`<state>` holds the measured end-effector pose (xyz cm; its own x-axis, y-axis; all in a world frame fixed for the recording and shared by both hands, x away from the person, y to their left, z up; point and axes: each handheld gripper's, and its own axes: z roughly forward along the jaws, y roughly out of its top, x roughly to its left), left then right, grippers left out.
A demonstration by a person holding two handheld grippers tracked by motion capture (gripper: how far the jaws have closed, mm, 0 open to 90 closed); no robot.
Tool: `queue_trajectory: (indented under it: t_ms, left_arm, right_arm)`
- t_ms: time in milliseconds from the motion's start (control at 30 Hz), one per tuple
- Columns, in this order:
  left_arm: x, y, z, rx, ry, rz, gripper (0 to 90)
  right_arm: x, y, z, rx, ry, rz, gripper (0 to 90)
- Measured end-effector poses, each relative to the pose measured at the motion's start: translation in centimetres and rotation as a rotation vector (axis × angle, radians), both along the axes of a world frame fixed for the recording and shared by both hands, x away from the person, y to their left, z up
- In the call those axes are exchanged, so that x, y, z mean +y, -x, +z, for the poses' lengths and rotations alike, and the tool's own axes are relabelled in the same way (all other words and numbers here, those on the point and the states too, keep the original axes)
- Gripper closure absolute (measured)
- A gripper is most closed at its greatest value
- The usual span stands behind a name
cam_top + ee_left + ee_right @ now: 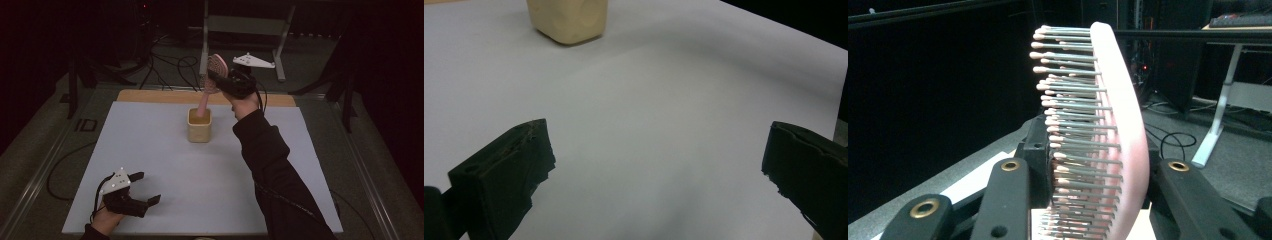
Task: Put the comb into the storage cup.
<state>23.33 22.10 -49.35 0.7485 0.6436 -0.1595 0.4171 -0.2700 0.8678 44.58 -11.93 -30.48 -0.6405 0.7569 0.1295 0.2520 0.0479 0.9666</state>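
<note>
Grey table sheet (165,165) under dim light: with your right gripper (218,80) clenched on the pink hairbrush (216,67), handle already inside the cream cup (199,131) directly below, lower straight without tipping it; left gripper (145,189) idles agape.

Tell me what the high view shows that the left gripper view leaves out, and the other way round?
High view alone: the pink hairbrush clamped in the right gripper, handle end dipping into the cream cup, plus the person's dark sleeve, the left gripper whole, and the metal frame behind the table.

Left gripper view alone: a close look at that gripper's own black fingers, spread wide with nothing between them.

Both: the cream cup and the white table surface.
</note>
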Motion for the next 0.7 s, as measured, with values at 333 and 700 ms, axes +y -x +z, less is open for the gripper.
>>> queue_trajectory:
  t_ms: [333, 700]
  left_arm:
    - [0.1, 0.0, 0.0, -0.001, 0.005, 0.002, 0.4]
    - [0.2, 0.0, 0.1, -0.004, 0.008, 0.003, 0.4]
  right_arm:
    - [0.7, -0.5, -1.5, 0.014, 0.013, 0.008, 64.8]
    - [1.2, -0.9, -2.9, 0.03, 0.018, 0.012, 64.8]
